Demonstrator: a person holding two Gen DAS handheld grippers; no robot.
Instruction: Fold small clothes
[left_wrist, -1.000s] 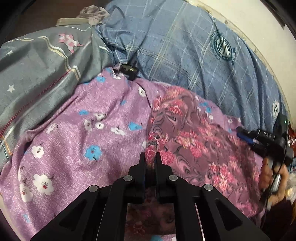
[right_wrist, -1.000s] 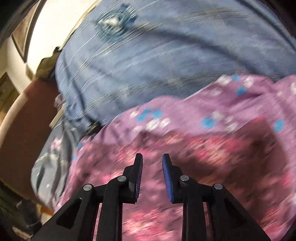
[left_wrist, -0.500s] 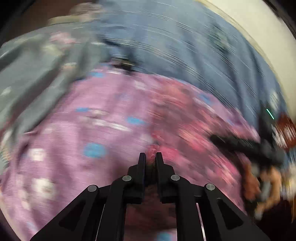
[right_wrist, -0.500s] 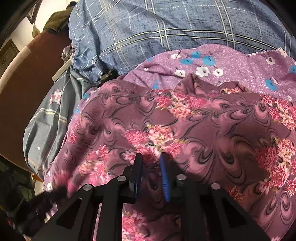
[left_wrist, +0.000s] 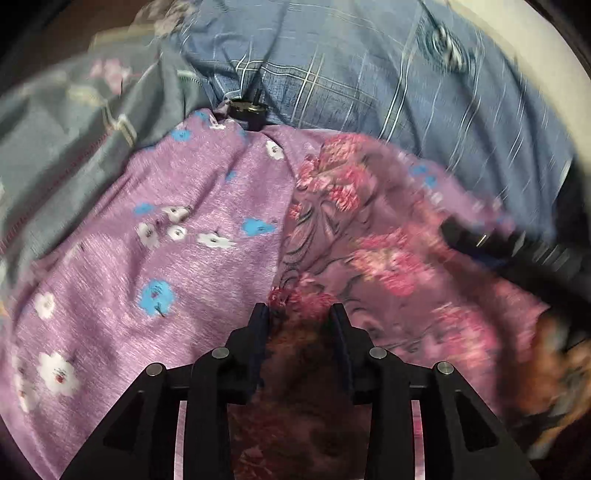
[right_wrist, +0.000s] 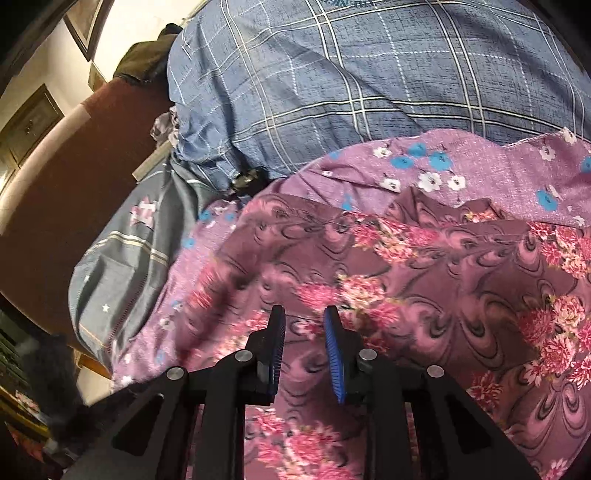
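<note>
Mauve cloth with pink flowers and dark swirls (right_wrist: 424, 280) lies spread over a lilac cloth with blue and white flowers (left_wrist: 177, 236), and both rest on a bed covered by a blue checked sheet (right_wrist: 332, 85). In the left wrist view the mauve cloth covers the right half of the lilac one, its edge running up the middle of the picture. A grey cover with stars and stripes (left_wrist: 66, 133) lies to the left of the lilac cloth, and a small dark round object (left_wrist: 245, 109) sits where the grey cover, the blue sheet and the lilac cloth meet.

The left gripper (left_wrist: 300, 314) points down at the near corner of the mauve cloth. Its jaws have just been opening and now stand apart, with a bunched fold of the mauve cloth lying between them; the pads do not seem to press on it. The right gripper (right_wrist: 303, 317) hangs over the middle of the mauve cloth with its jaws a little apart, after closing slightly and opening again; the blue pads (right_wrist: 334, 347) clamp nothing, and the cloth shows flat in the gap beneath them. At the right edge of the left wrist view the right gripper appears as a dark blur above a blurred hand (left_wrist: 561, 362).
</note>
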